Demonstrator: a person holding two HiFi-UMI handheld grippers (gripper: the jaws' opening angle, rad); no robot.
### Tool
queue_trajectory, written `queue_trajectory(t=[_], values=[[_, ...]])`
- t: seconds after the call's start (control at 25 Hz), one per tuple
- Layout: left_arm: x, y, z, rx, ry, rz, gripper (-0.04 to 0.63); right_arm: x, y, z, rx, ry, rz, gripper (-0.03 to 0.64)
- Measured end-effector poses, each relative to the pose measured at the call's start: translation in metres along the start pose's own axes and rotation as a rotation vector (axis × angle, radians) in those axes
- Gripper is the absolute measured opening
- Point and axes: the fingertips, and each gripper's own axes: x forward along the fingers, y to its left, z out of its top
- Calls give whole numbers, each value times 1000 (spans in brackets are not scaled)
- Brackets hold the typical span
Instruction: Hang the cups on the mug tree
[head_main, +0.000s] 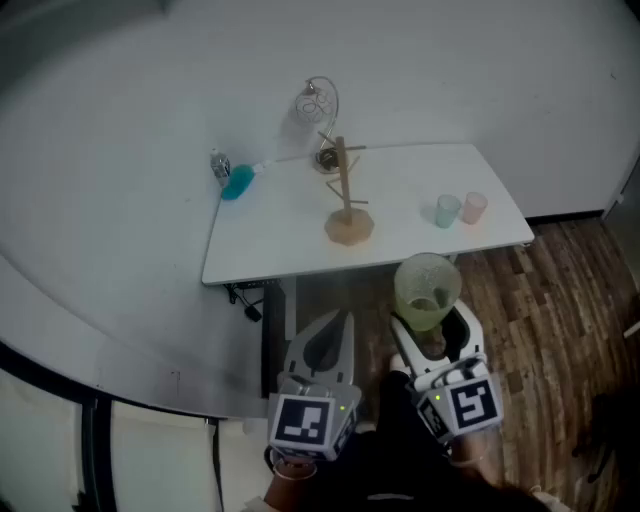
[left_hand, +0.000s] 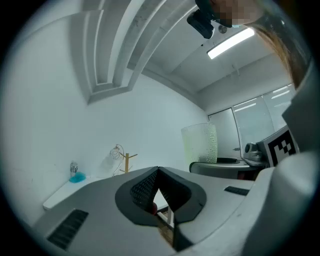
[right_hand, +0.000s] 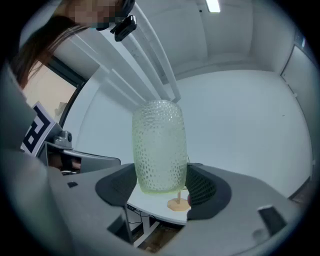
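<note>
My R claw (head_main: 430, 335) pinches the green cup (head_main: 427, 290) upright, over the floor just short of the worktop (head_main: 265, 240); L claw (head_main: 326, 345) pressed together, nothing in it; mug tree (head_main: 346, 200) stands mid-worktop; blue cup (head_main: 447, 210) & pink cup (head_main: 473, 207) side by side near the right end.

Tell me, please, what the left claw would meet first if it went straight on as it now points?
Most likely the near edge of the white table, ahead of the left claw; the mug tree stands farther back. Relative height is unclear.
</note>
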Motion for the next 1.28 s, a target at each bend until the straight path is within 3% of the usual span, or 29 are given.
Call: queue_trajectory(t=[0.68, 1.28], values=[[45, 10, -3, -9, 7, 10, 0, 36, -28, -2, 17, -44, 36, 313], [116, 36, -1, -22, 30, 44, 0, 98, -71, -15, 29, 0, 70, 311]])
